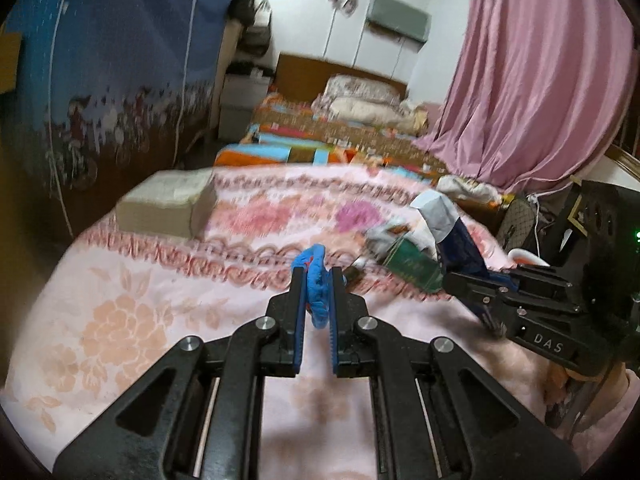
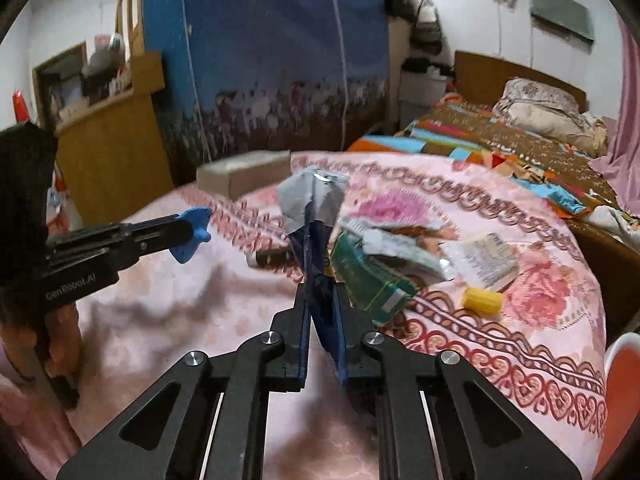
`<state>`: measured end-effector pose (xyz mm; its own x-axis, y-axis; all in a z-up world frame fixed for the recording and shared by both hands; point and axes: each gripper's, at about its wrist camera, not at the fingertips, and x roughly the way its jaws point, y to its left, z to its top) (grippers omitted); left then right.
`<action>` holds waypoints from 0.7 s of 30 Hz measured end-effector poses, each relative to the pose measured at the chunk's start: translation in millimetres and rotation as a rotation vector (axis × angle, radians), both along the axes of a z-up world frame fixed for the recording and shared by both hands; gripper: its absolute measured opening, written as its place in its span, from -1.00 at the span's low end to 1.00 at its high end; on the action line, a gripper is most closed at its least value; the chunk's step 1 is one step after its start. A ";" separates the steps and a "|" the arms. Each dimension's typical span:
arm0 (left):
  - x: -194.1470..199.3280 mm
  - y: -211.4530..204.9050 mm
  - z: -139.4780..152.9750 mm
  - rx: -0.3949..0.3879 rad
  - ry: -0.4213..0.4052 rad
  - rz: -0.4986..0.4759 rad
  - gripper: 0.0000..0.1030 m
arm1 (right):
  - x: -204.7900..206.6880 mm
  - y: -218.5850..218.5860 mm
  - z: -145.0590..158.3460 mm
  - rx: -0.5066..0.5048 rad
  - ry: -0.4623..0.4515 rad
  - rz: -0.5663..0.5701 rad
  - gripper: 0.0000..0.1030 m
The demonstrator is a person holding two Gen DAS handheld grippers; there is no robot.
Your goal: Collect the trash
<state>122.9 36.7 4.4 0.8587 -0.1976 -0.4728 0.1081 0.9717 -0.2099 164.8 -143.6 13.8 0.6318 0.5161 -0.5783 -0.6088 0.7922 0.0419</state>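
Trash is lying scattered on the pink floral blanket (image 2: 520, 360). The left gripper (image 1: 318, 276) is pinching a crumpled blue scrap (image 1: 316, 292) between its closed fingers, holding it above the blanket. The right gripper (image 2: 322, 304) is clamping a dark blue wrapper (image 2: 316, 240) with a silver lining, which is standing up from its jaws. A green packet (image 2: 368, 280), a white wrapper (image 2: 480, 260) and a yellow piece (image 2: 482, 301) are resting just beside it. A cardboard box (image 2: 244, 176) is sitting at the blanket's far edge.
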 end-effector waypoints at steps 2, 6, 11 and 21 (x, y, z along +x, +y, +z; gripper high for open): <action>-3.0 -7.7 6.8 0.011 -0.046 -0.009 -1.00 | -4.2 -5.5 5.0 0.031 -0.035 -0.015 -0.87; -4.2 -28.1 21.4 0.036 -0.127 -0.043 -1.00 | -14.1 -31.1 24.9 0.129 -0.145 -0.077 -0.87; -3.0 -62.8 36.9 0.048 -0.216 -0.115 -1.00 | -23.3 -70.0 50.6 0.206 -0.272 -0.177 -0.87; 11.4 -153.8 61.2 0.035 -0.315 -0.322 -1.00 | -29.8 -163.6 68.0 0.236 -0.397 -0.465 -0.87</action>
